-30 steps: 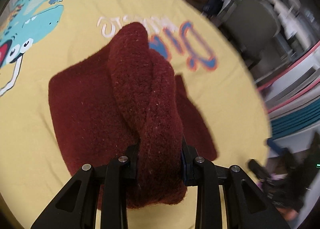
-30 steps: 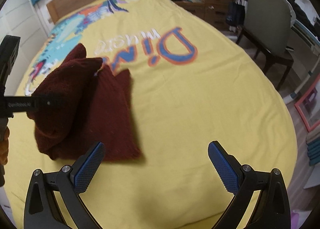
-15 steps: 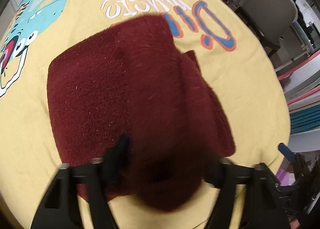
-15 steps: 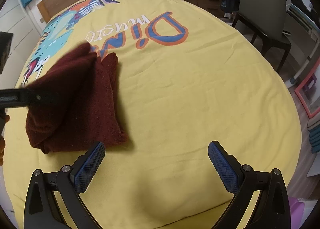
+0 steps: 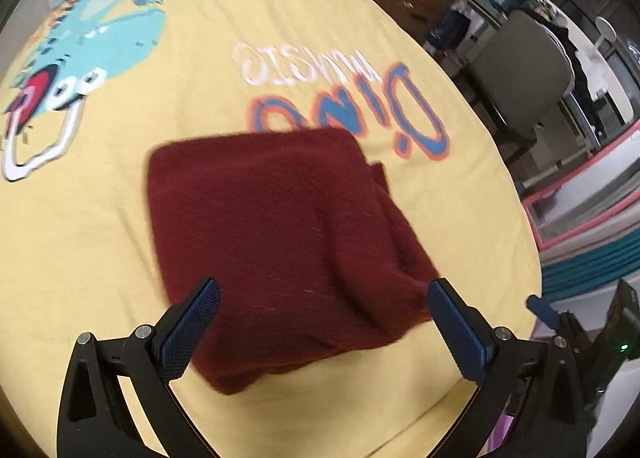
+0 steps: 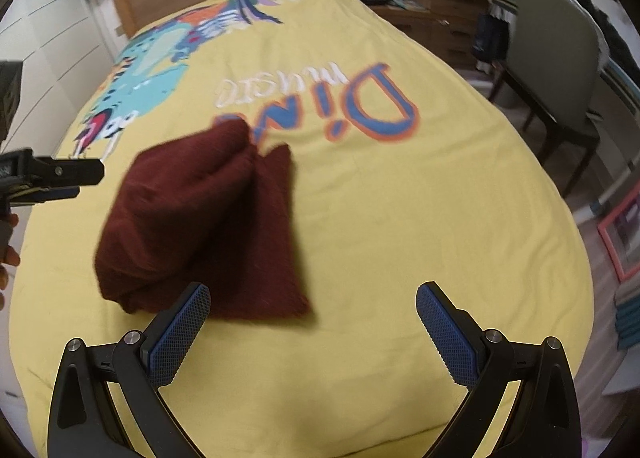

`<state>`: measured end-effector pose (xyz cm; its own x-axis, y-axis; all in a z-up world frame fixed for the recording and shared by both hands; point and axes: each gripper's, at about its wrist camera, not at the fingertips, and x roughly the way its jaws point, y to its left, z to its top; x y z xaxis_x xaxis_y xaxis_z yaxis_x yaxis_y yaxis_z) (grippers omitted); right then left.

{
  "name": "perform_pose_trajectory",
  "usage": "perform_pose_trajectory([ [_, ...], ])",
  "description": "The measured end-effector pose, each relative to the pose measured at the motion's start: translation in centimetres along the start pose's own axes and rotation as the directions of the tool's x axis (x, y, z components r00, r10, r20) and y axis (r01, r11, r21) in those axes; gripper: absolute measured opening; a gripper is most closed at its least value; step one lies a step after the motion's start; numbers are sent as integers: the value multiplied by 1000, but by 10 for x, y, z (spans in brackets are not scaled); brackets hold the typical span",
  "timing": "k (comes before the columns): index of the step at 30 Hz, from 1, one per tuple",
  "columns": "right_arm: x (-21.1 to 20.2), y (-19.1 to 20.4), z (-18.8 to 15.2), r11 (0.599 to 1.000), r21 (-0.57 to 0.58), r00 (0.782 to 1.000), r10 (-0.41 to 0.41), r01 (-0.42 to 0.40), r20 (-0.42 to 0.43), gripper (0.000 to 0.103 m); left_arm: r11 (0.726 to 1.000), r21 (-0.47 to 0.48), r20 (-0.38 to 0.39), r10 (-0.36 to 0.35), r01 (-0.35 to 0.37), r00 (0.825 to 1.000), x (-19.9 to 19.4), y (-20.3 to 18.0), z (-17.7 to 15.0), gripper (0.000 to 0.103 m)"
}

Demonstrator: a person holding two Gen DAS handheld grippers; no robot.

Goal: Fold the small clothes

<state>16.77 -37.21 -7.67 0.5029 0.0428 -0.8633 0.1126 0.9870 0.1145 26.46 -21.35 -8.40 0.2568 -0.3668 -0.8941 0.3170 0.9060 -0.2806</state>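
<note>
Released a second before from the left gripper (image 5: 322, 312), the maroon cloth (image 5: 280, 238) had dropped flat; its jaws had just been opening and stood wide, pads clear of the wool. From the left wrist, the cloth lay folded on the yellow bedspread (image 5: 120, 185), below the gripper. From the right wrist, the right gripper (image 6: 312, 318) gaped empty beside the cloth (image 6: 200, 225). It looked soft, light and floppy; best pinched at a folded edge or corner
</note>
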Motion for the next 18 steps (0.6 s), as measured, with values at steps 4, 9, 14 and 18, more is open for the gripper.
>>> perform_pose_trajectory([
  [4, 4, 22, 32, 999, -27, 999, 41, -42, -27, 103, 998, -48, 10, 27, -26, 1000, -14, 31, -3, 102],
  [9, 28, 53, 80, 993, -38, 989, 107, -111, -105, 100, 989, -113, -4, 98, -97, 995, -19, 76, -22, 102],
  [14, 74, 85, 111, 984, -61, 959, 149, -168, -243, 60, 986, -137, -22, 96, -98, 995, -27, 98, -49, 102],
  [18, 113, 102, 106, 985, -70, 928, 125, -159, -352, 58, 988, -118, -26, 94, -97, 995, -28, 100, -65, 102],
])
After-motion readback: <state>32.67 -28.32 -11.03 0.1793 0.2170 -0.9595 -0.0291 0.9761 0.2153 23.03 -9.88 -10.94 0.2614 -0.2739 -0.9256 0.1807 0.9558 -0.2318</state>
